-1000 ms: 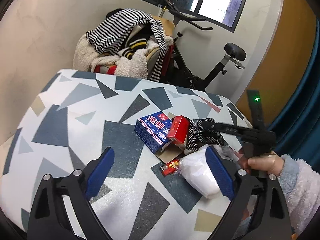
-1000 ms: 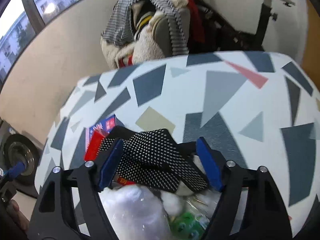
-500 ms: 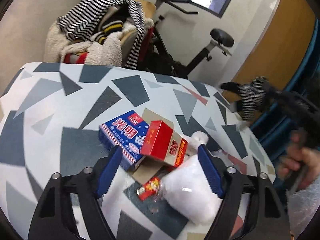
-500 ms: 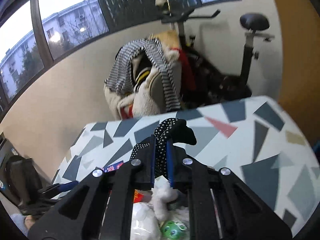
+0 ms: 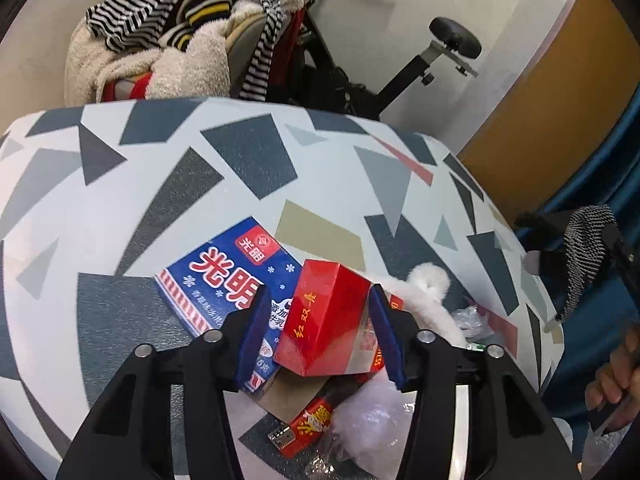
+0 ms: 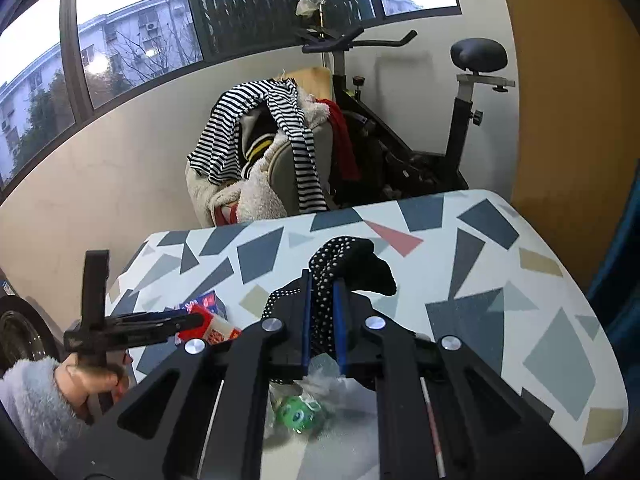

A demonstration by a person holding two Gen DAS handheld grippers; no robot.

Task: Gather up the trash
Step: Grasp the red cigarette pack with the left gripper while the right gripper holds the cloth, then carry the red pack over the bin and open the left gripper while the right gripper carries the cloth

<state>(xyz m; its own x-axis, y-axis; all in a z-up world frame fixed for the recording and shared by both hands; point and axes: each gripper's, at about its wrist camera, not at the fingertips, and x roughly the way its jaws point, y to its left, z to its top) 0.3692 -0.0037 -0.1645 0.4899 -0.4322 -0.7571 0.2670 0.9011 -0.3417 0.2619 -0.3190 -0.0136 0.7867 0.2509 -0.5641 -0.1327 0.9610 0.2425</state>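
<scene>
The right gripper (image 6: 320, 320) was clamped on a black dotted glove (image 6: 352, 264), held up above the patterned table (image 6: 560, 320); the left gripper (image 5: 320, 332) had its blue pads either side of a red carton (image 5: 324, 320), and I could not tell whether they were pressing it. The carton leaned on a blue box (image 5: 224, 276) among the trash pile, with white wadding (image 5: 432, 300) and a small red packet (image 5: 308, 428) close by; a closing squeeze could probably crush the light carton or tip it sideways, and the limp glove might slip free if that grip eased.
</scene>
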